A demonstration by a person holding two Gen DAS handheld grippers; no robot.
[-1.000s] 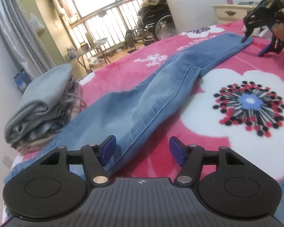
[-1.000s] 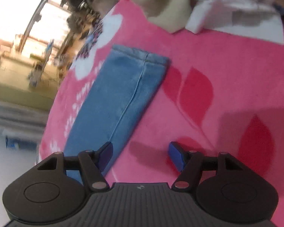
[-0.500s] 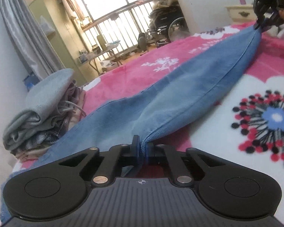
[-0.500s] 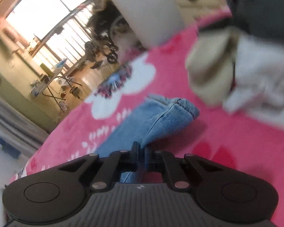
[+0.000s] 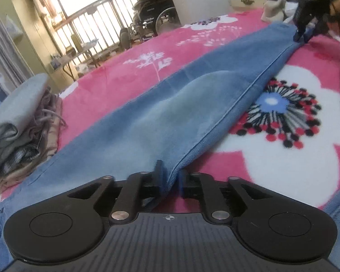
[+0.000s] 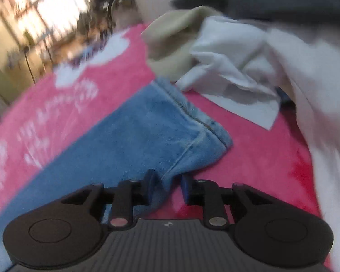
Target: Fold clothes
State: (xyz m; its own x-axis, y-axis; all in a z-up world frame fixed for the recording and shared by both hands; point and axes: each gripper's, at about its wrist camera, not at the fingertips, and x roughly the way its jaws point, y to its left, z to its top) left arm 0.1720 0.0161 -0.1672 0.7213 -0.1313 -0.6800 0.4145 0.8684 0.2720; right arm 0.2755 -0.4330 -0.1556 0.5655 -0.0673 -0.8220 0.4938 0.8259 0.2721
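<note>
While my left gripper [image 5: 168, 178] and right gripper [image 6: 166, 187] are opening around the jeans [image 5: 161, 115] on the pink blanket [image 5: 115, 79] (denim between loosened fingers), the straightened leg may slip and rumple.

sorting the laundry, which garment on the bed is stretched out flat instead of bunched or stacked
The jeans: blue denim laid out long across the pink blanket. The grey stack sits folded at the left edge; the white cloth lies crumpled past the hem.

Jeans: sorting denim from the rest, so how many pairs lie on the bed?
1. The jeans stretch across the pink floral blanket, from the left gripper to the right gripper. More denim could be hidden in the clothes piles.
</note>
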